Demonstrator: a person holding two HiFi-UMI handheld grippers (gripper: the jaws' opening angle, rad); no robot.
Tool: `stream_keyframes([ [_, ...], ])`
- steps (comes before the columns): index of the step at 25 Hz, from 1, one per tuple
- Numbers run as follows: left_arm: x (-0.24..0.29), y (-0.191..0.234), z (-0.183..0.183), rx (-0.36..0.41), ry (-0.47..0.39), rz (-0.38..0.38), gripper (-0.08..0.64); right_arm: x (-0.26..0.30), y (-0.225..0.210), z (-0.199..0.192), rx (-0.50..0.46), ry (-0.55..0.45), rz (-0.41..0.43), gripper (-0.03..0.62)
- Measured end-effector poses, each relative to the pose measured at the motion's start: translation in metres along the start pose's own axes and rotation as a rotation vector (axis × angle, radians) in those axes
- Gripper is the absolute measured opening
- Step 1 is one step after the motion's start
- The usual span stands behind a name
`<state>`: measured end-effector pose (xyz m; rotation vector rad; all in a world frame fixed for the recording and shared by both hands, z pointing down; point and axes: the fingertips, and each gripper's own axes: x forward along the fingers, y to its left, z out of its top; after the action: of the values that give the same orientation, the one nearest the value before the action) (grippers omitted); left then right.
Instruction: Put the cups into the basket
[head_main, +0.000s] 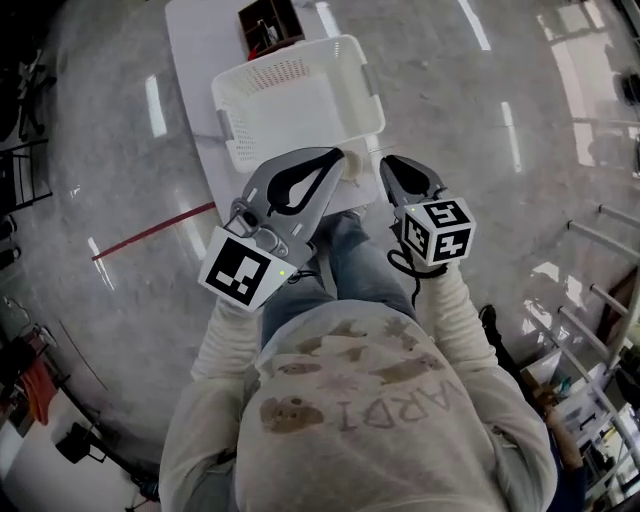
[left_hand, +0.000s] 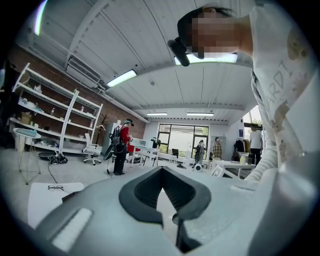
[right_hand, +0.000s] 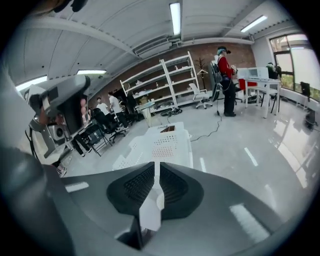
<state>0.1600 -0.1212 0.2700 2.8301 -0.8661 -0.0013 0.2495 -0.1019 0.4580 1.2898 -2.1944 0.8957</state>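
No cup shows plainly; the basket (head_main: 300, 105) sits empty by the near edge of the tabletop (head_main: 195, 60). The left gripper (head_main: 335, 157) and right gripper (head_main: 388, 166) hover there, jaws together (nothing held). Swinging in closed could shove the basket off.

Lab workspace, brick wall (right_hand: 200, 54), white shelving racks (right_hand: 172, 82), office chair (right_hand: 202, 96), glossy floor (right_hand: 260, 142)

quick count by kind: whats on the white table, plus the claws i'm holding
basket: 1
brown box: 1
claws: 2, left claw and right claw
total: 4
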Motion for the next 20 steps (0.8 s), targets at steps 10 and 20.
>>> stream_keyframes([
  [10,0.02,0.017,-0.058,-0.045,0.098,0.036,0.0,0.084,-0.034,-0.078,0.078,0.23,0.006,0.074],
  [20,0.027,0.034,-0.116,-0.092,0.142,0.002,0.0,0.13,-0.054,-0.145,0.115,0.379,-0.054,0.082],
])
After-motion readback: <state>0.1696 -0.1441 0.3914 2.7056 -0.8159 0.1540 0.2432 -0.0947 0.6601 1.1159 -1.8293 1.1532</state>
